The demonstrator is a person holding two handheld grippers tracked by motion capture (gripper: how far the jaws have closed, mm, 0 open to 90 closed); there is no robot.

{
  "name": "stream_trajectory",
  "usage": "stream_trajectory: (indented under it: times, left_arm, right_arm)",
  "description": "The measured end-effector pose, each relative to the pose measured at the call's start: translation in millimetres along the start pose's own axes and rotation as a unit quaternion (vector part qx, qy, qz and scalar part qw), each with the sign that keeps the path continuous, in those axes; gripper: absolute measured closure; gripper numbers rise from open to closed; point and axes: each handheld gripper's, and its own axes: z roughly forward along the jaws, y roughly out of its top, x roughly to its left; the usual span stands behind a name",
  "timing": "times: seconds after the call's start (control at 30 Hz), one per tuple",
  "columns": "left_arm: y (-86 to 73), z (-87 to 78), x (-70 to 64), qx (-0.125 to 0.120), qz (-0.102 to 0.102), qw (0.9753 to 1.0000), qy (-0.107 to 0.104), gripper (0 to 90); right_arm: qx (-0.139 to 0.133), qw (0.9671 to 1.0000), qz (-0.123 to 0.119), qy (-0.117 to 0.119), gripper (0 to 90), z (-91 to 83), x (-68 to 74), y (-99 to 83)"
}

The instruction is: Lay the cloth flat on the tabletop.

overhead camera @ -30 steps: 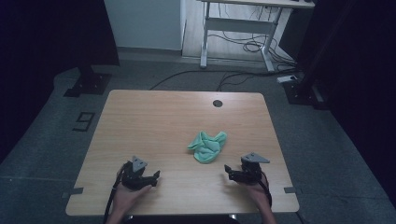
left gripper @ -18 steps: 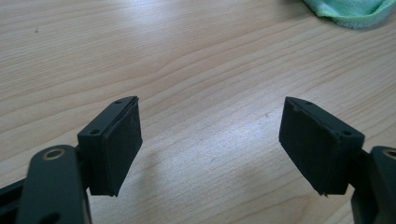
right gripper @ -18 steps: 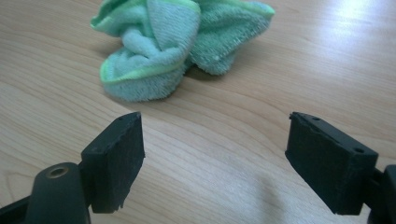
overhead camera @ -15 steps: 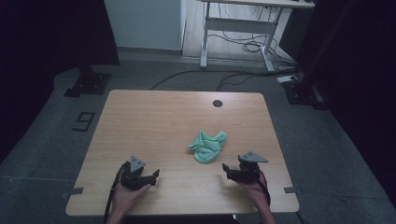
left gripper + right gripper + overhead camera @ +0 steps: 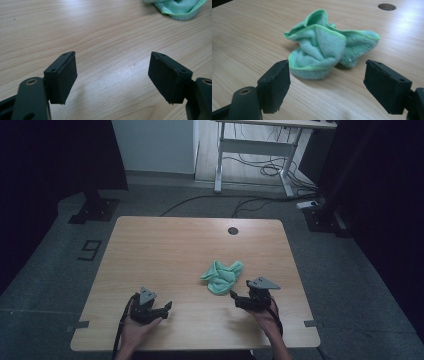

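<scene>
A crumpled green cloth (image 5: 222, 276) lies on the wooden table (image 5: 165, 250), right of centre. In the right gripper view the cloth (image 5: 327, 47) bunches just beyond the jaws. My right gripper (image 5: 235, 296) is open, low over the table, a short way from the cloth's near edge, with nothing between its pads (image 5: 274, 85). My left gripper (image 5: 167, 306) rests open near the front left, pointing right toward the cloth. A corner of the cloth (image 5: 180, 8) appears at the top right of the left gripper view, well beyond the left gripper (image 5: 112, 77).
A round cable hole (image 5: 233, 230) sits in the table near its far edge. Beyond the table stand a white desk frame (image 5: 255, 155) and loose cables (image 5: 260, 170) on the floor. Dark stand bases (image 5: 95, 210) flank the table.
My right gripper has edged left and forward toward the cloth. The left gripper has barely moved.
</scene>
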Motion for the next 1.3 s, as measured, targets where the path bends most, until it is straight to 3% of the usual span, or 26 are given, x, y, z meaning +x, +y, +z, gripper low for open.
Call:
stream_trajectory:
  times: [0.23,0.67,1.1,1.3]
  left_arm:
    - [-0.2,-1.2,-2.6,-0.001,0.004,1.0000,-0.002,24.2]
    - [-1.0,-1.4,-3.9,0.000,0.005,1.0000,-0.005,24.6]
    - [-1.8,-3.6,-1.7,-0.002,0.002,1.0000,-0.004,25.7]
    - [-2.1,-3.9,-3.0,-0.001,0.005,1.0000,-0.006,25.7]
  right_arm:
    - [0.001,0.9999,-0.014,0.005,21.3,10.4,9.8,8.0]
    - [0.009,0.9998,-0.015,0.012,21.3,31.1,10.7,19.1]
    - [0.050,0.9985,-0.024,-0.002,19.2,72.5,11.0,16.1]
    - [0.076,0.9966,-0.029,-0.010,22.8,84.5,7.2,7.1]
